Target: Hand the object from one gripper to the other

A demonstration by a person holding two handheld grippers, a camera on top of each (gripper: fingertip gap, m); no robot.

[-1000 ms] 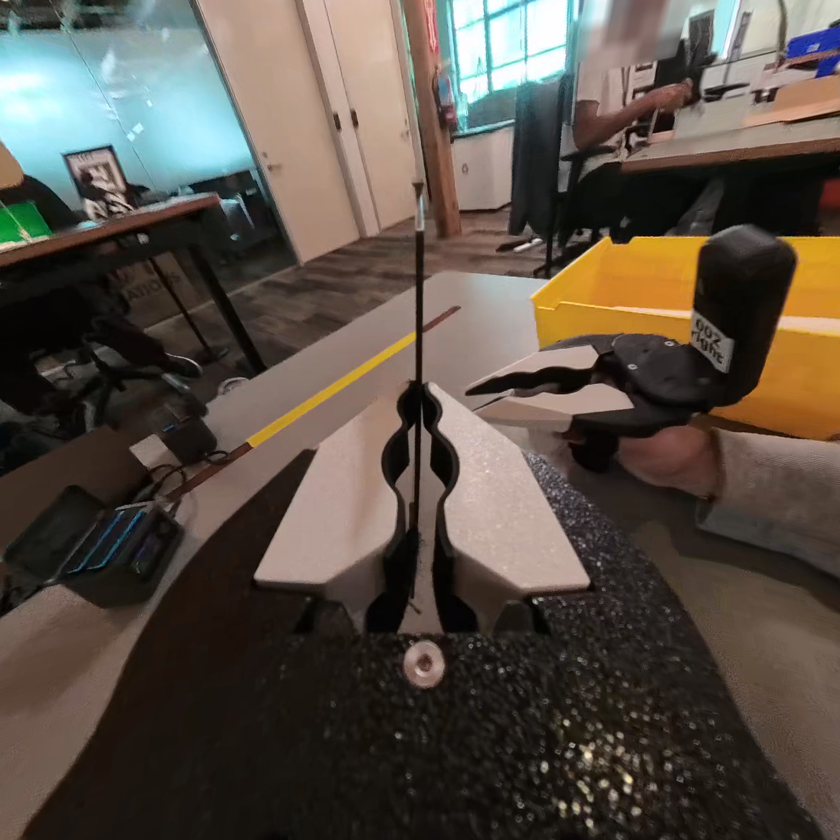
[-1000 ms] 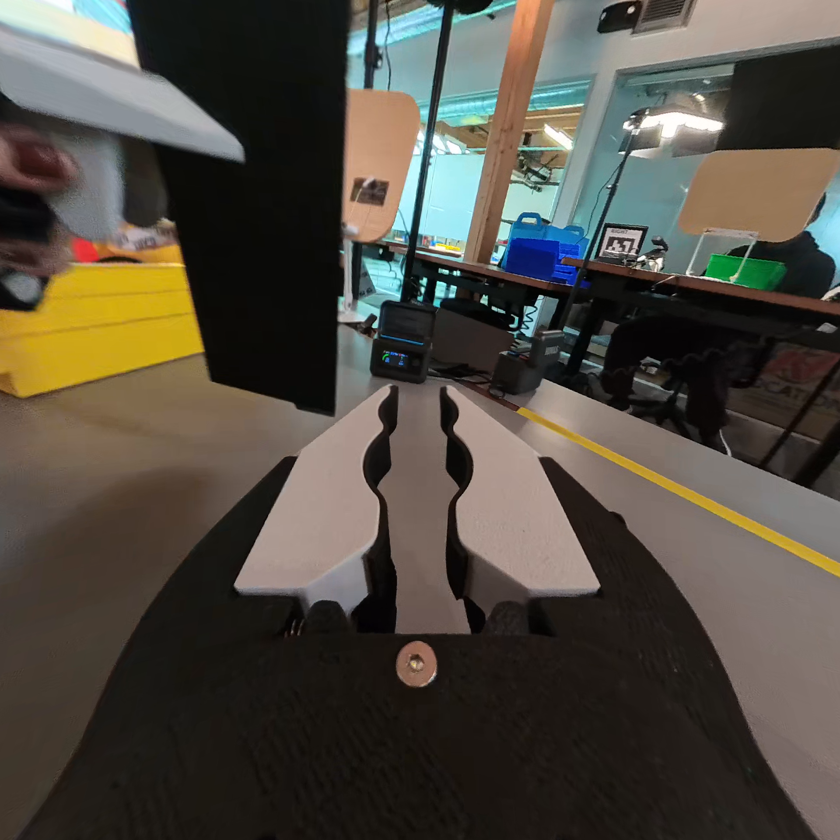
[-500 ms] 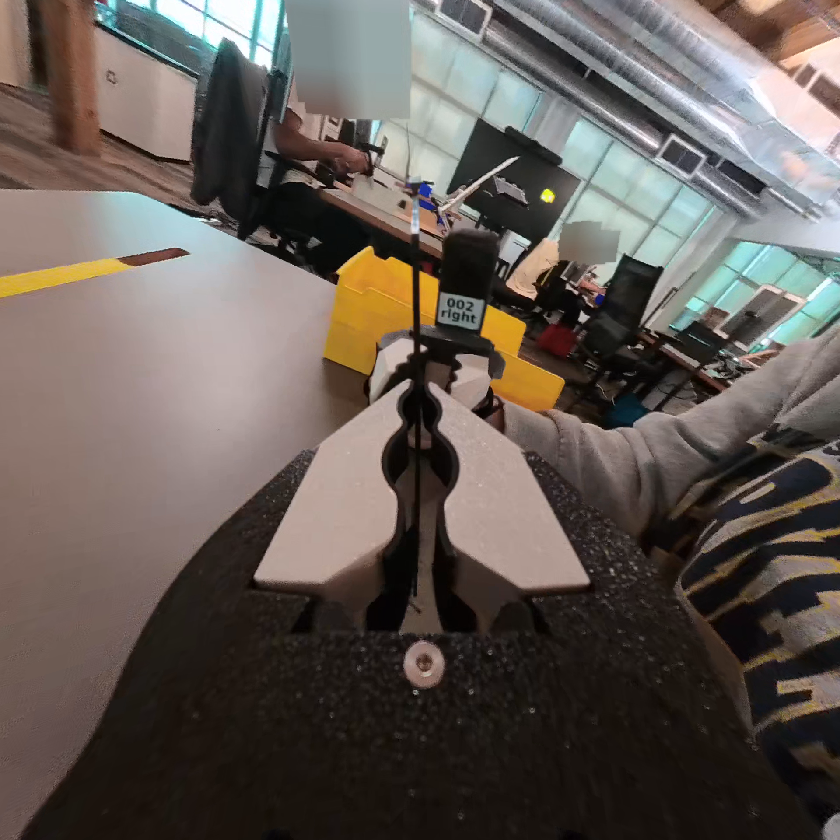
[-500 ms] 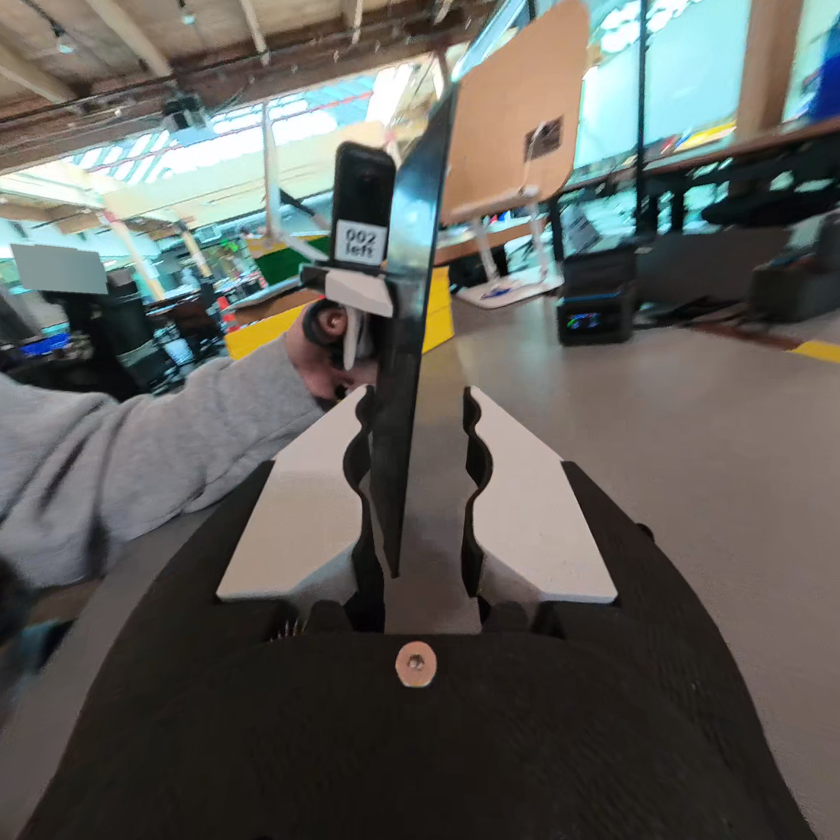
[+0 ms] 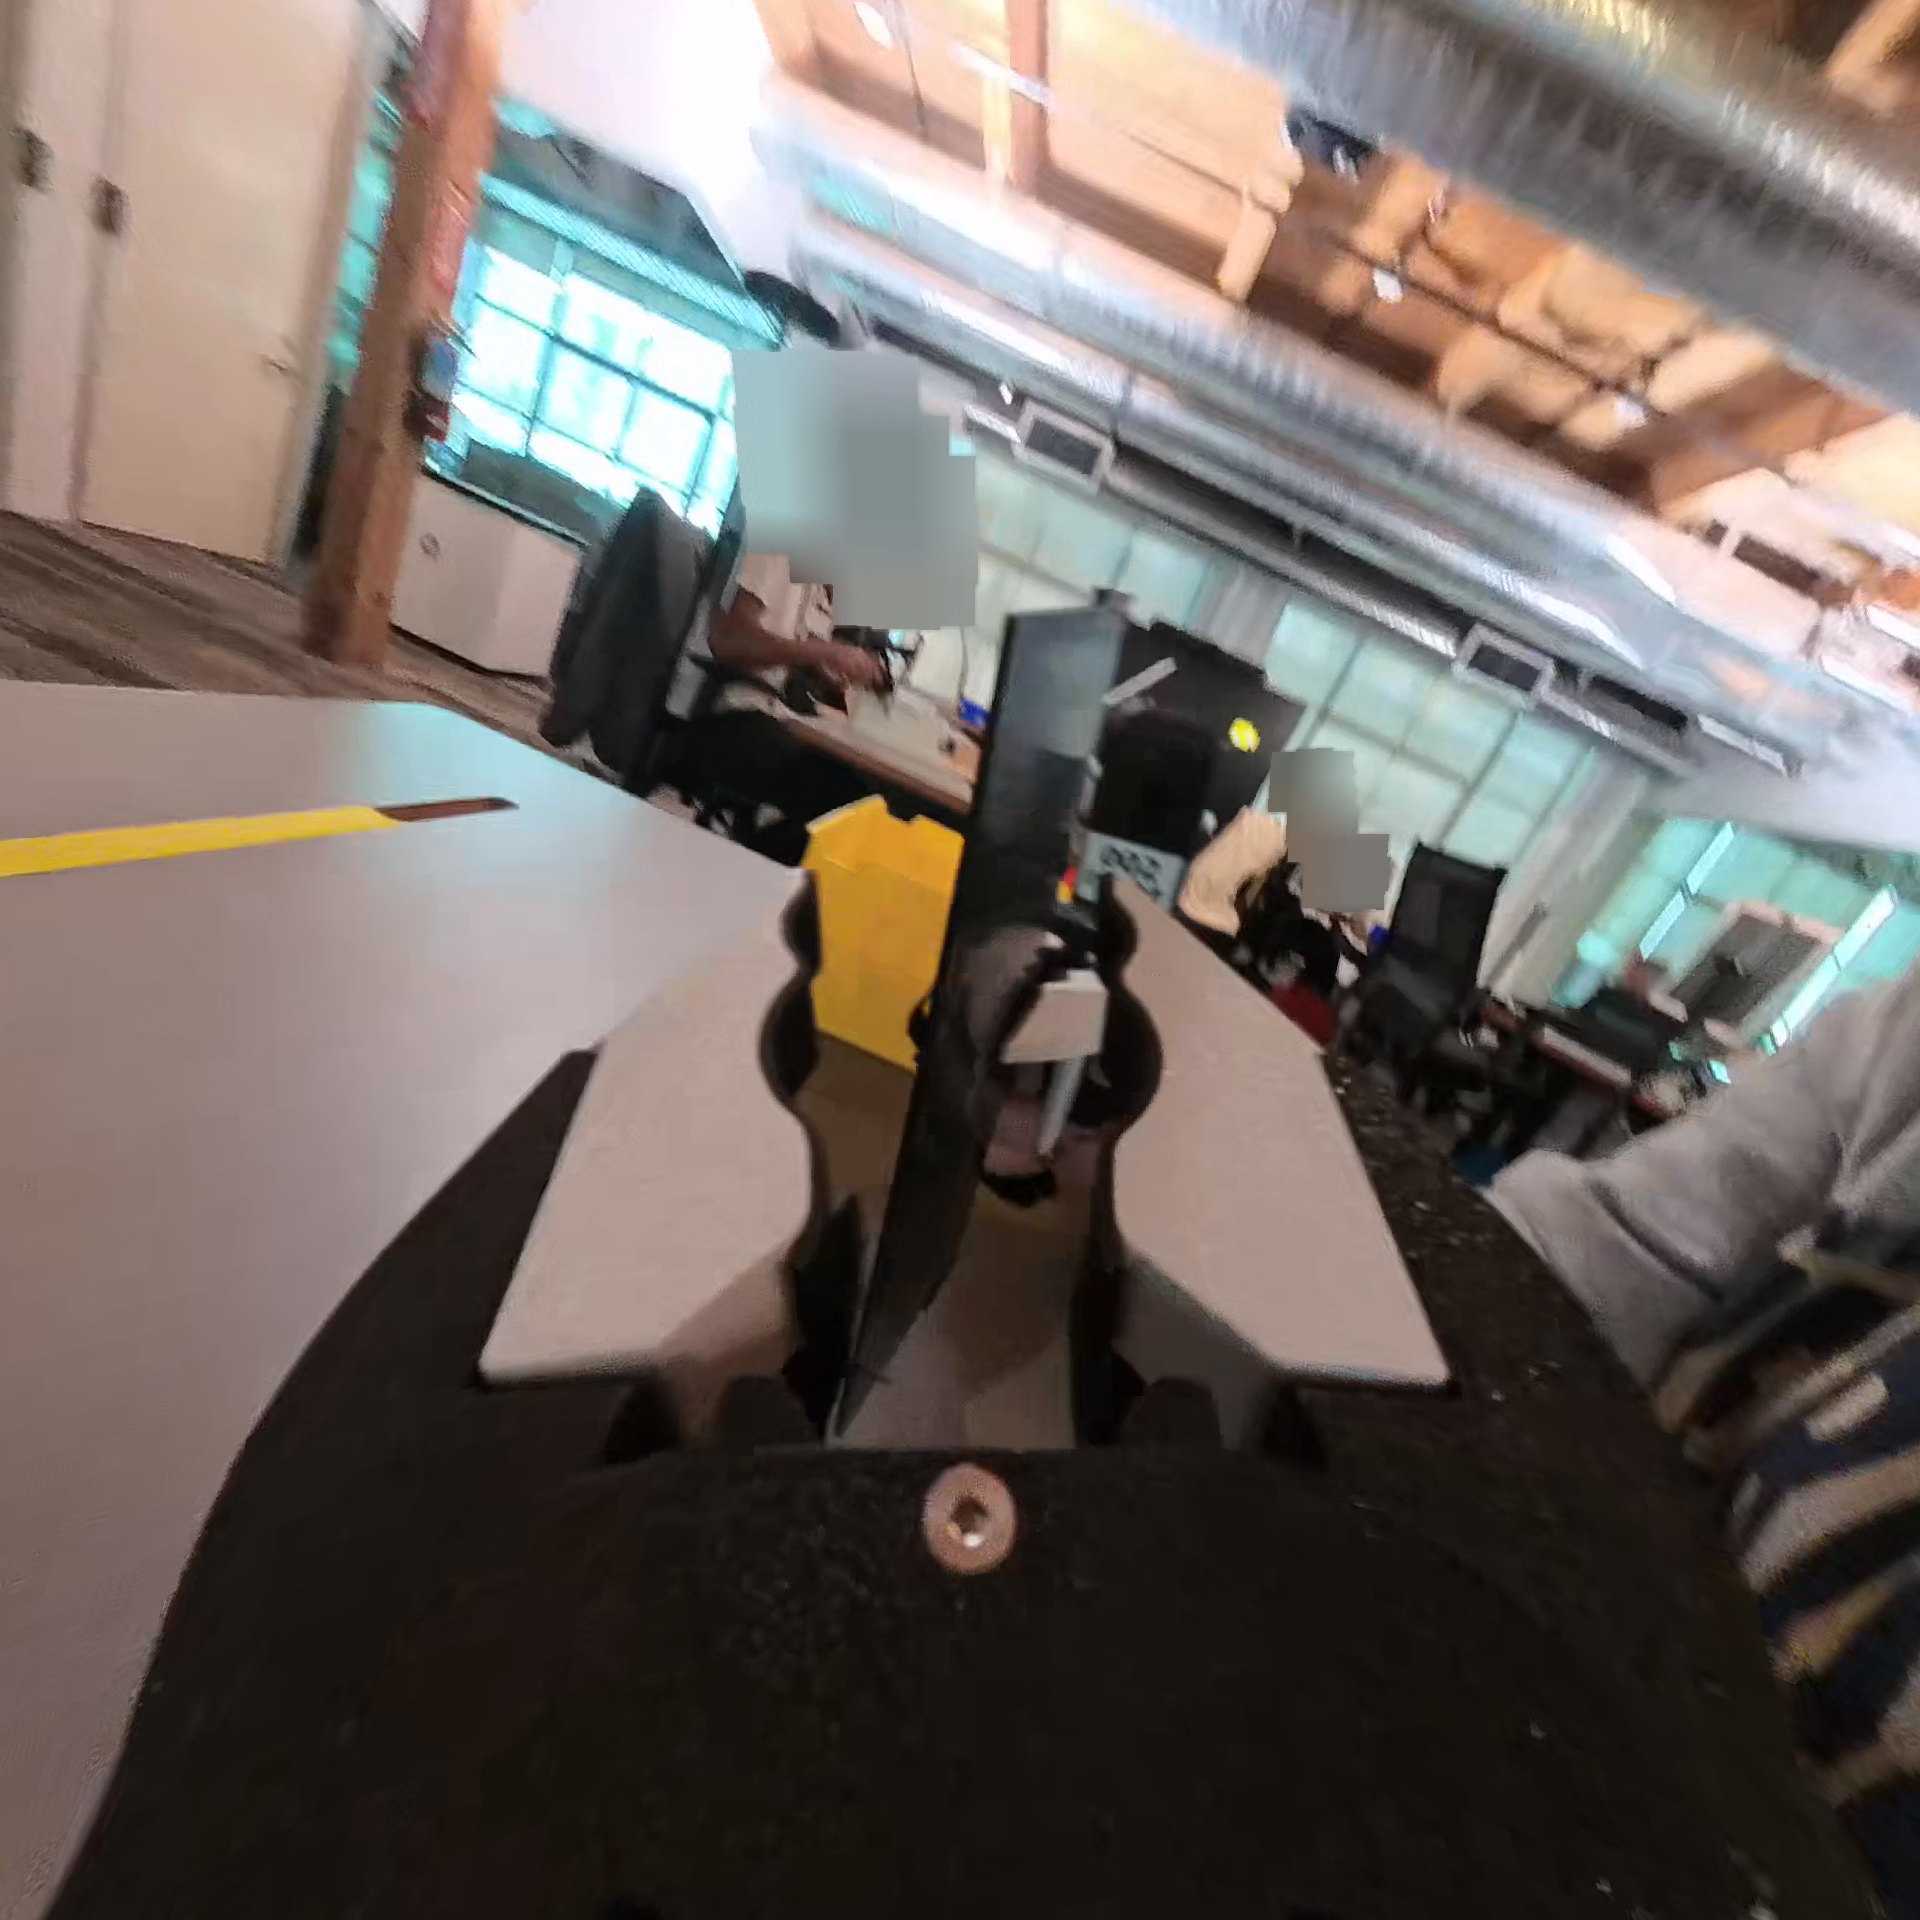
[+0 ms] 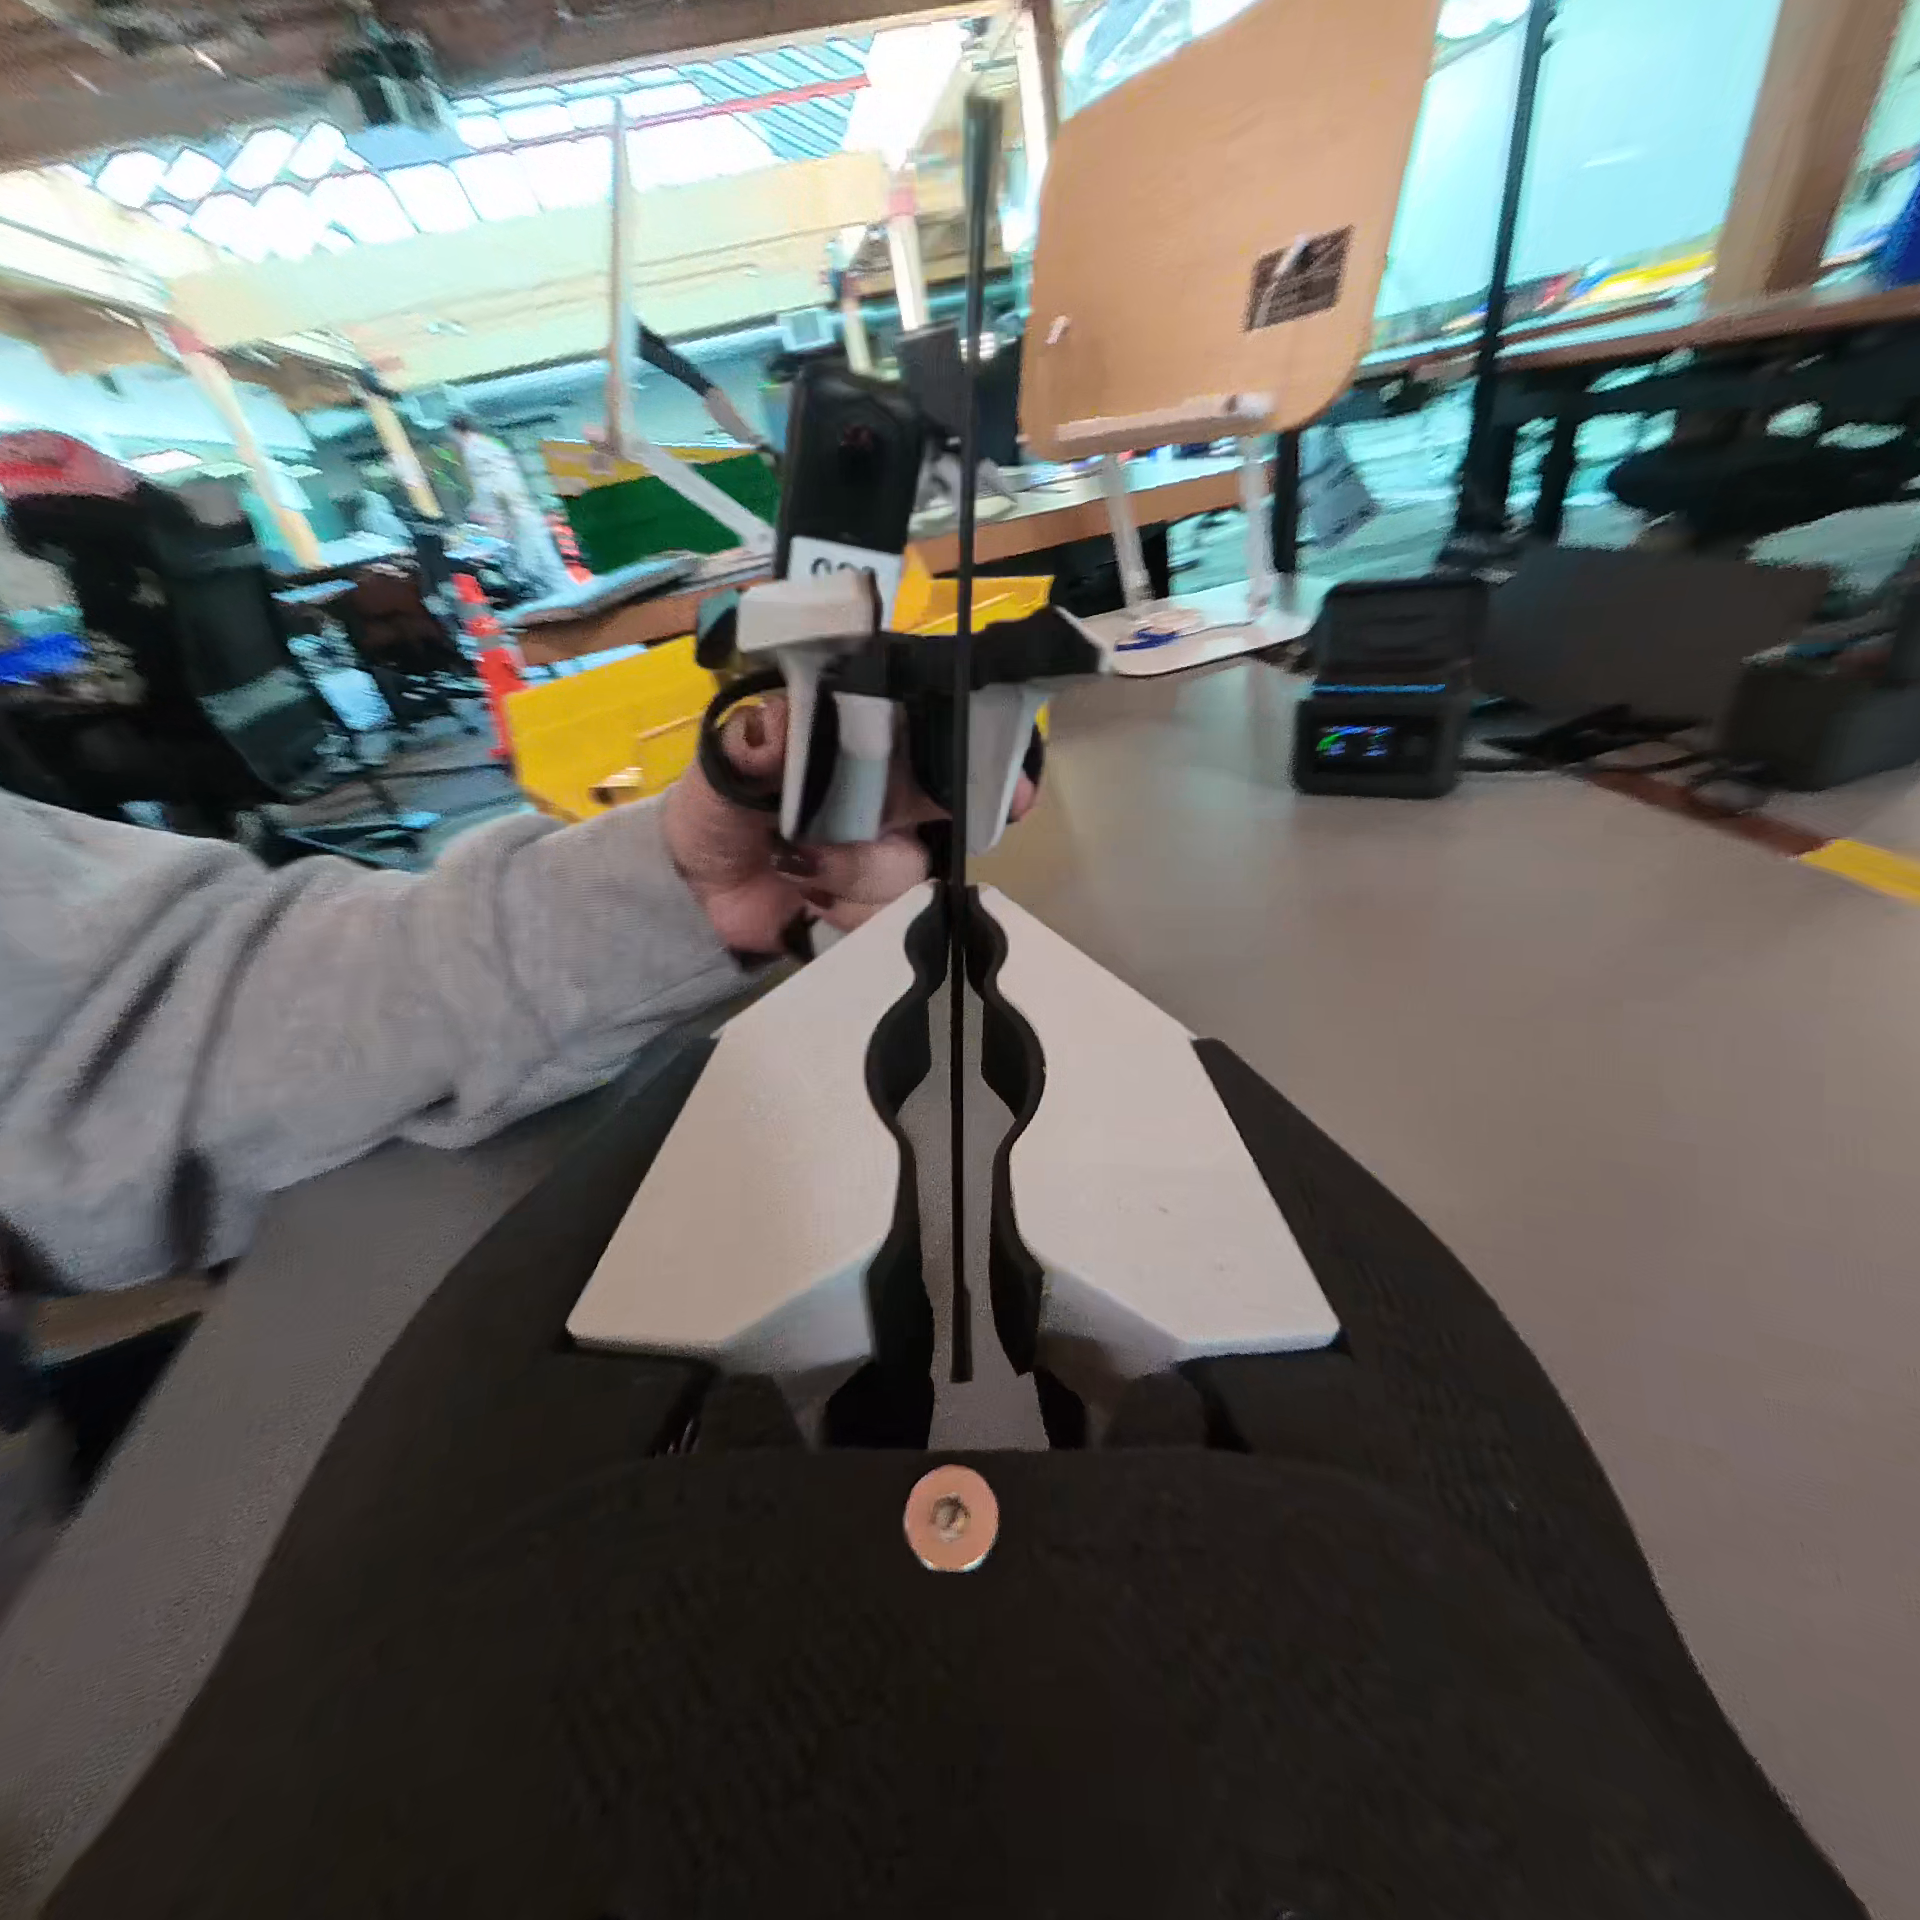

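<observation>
Right wrist view shows the right tool closed on a thin black plate, seen edge-on and standing upright between its white fingers. Beyond it the left tool, held in a hand with a grey sleeve, faces this way with its jaws spread to either side of the plate. In the left wrist view that tool's own fingers stand wide apart, the plate passing tilted through the gap without clear contact on either side. A yellow bin sits on the grey desk behind; its contents cannot be made out.
</observation>
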